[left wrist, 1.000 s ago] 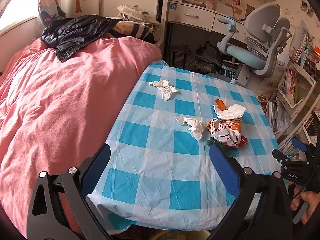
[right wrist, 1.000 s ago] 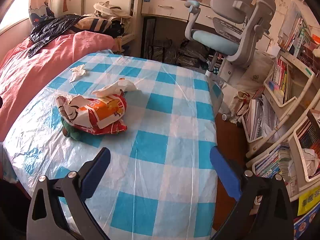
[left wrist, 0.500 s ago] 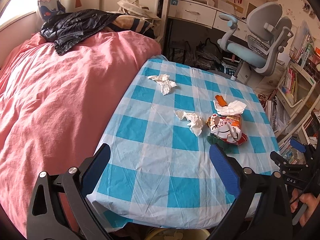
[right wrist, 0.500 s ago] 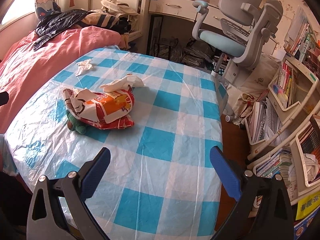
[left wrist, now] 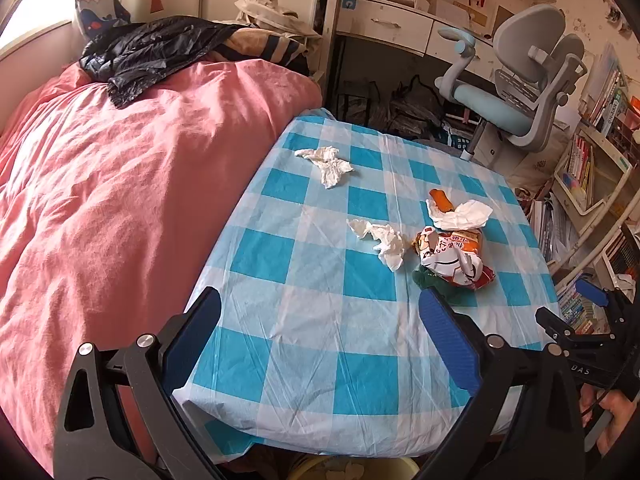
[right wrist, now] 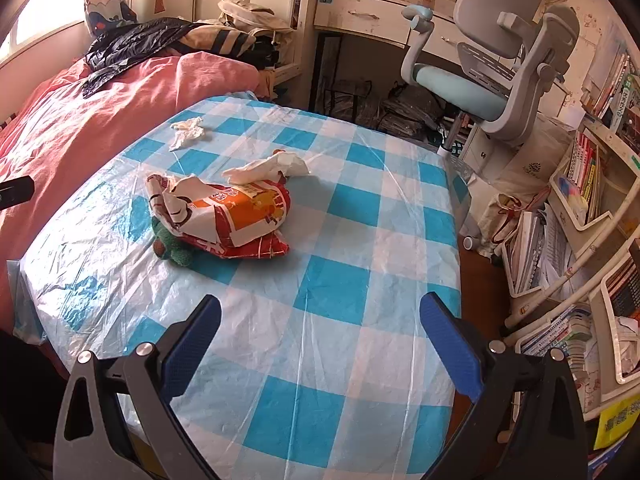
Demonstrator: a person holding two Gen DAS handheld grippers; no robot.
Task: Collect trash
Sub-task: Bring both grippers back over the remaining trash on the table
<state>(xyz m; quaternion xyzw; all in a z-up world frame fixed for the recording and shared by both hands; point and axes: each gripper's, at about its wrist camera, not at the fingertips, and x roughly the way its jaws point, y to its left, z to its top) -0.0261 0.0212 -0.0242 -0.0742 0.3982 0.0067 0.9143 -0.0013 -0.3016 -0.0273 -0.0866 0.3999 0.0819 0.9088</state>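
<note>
Left gripper (left wrist: 320,332) and right gripper (right wrist: 320,330) both spread apart, empty, over bare checked tablecloth (right wrist: 340,288) at lower frame, snack wrapper (right wrist: 224,216) mid-left

Your left tongs (left wrist: 320,336) have two matte black arms, each a flat plate with a triangular cut-out near the base, and each ends in a long blue pad (left wrist: 448,344) with a finely dotted face. Two round silver screws (left wrist: 145,340) sit on each arm — one pair per side, close behind the pad. Your right tongs (right wrist: 320,340) are built the same way: black frames, blue textured pads, silver screw heads. Seen from the left camera, the right tongs carry small white lettering reading "DAS" (left wrist: 581,371) on the black body, and your hand (left wrist: 610,420) shows beneath them.
</note>
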